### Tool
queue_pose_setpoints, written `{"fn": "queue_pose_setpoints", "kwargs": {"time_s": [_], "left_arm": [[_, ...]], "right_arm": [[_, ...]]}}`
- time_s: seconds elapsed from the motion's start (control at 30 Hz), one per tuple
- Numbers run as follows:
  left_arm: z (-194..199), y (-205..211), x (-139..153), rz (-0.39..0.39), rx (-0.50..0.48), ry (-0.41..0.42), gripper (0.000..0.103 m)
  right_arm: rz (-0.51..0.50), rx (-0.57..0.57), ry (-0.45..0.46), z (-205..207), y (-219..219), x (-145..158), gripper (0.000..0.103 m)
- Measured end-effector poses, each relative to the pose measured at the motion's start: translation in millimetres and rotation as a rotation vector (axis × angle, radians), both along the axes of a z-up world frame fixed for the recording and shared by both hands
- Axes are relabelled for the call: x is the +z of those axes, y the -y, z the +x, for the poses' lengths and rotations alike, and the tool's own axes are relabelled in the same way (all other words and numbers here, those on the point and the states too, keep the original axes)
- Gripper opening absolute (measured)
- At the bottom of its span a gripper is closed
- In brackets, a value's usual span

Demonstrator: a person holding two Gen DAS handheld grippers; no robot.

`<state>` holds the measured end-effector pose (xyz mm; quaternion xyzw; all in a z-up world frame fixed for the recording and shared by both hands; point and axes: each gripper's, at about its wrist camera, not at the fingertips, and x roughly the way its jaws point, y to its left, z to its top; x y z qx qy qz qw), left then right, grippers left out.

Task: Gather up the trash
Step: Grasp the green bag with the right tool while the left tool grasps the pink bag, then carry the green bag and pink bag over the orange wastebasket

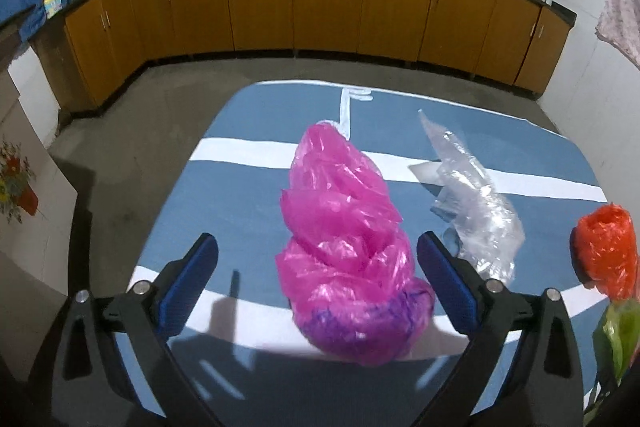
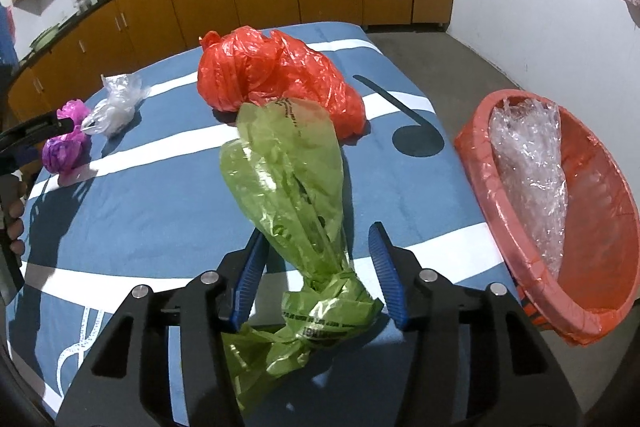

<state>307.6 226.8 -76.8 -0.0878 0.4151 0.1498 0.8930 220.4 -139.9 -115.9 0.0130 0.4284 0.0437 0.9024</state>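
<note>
A crumpled pink plastic bag [image 1: 344, 239] lies on the blue bed cover [image 1: 248, 187], between the fingers of my open left gripper [image 1: 316, 251], which does not clamp it. It also shows small at the left in the right wrist view [image 2: 66, 143]. A knotted green plastic bag [image 2: 288, 187] lies between the fingers of my open right gripper [image 2: 316, 239]. A red-orange bag [image 2: 276, 75] lies behind it. A clear plastic bag [image 1: 472, 203] lies right of the pink one. A red basin [image 2: 600, 227] lined with red plastic holds clear plastic wrap [image 2: 532, 167].
The basin stands at the bed's right edge over the concrete floor [image 2: 448, 55]. Orange kitchen cabinets [image 1: 328, 3] with pans on the counter run along the far wall. A white wall [image 2: 540, 27] is on the right. A hand holding the left gripper [image 2: 14, 203] shows at the left edge.
</note>
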Motion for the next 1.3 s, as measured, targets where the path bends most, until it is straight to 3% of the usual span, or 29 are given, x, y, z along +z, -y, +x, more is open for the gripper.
{"fn": "queue_pose_setpoints", "kwargs": {"time_s": [0.1, 0.23, 0.37, 0.5, 0.6, 0.83, 1.13, 1.3], "left_arm": [[5.5, -3.1, -6.3, -0.035, -0.007, -0.021, 0.082], [10.0, -7.0, -14.9, -0.065, -0.011, -0.04, 0.079], [12.2, -9.1, -19.1, -0.091, -0.019, -0.049, 0.063], [10.1, -5.8, -18.1, -0.07, -0.029, -0.042, 0.059], [4.4, -3.3, -15.2, -0.055, -0.036, -0.035, 0.057], [-17.9, 4.1, 0.5, -0.017, -0.064, 0.01, 0.057], [-57.3, 20.4, 21.6, 0.033, -0.106, 0.066, 0.057], [-74.1, 29.2, 31.3, 0.009, -0.121, 0.084, 0.057]], "right_arm": [[0.002, 0.003, 0.002, -0.3, -0.3, 0.2, 0.053], [0.01, 0.001, 0.005, -0.3, 0.0, 0.7, 0.053], [0.015, 0.002, 0.001, -1.9, -0.3, 0.5, 0.054], [0.026, 0.015, -0.001, -5.0, -0.1, 1.2, 0.053], [0.022, 0.024, 0.0, -7.2, -1.0, 2.9, 0.044], [0.016, 0.032, 0.04, -16.6, -2.8, 14.2, 0.033], [-0.01, 0.046, 0.087, -32.7, -8.5, 29.2, 0.031], [-0.003, 0.039, 0.097, -42.9, -4.9, 35.6, 0.031]]}}
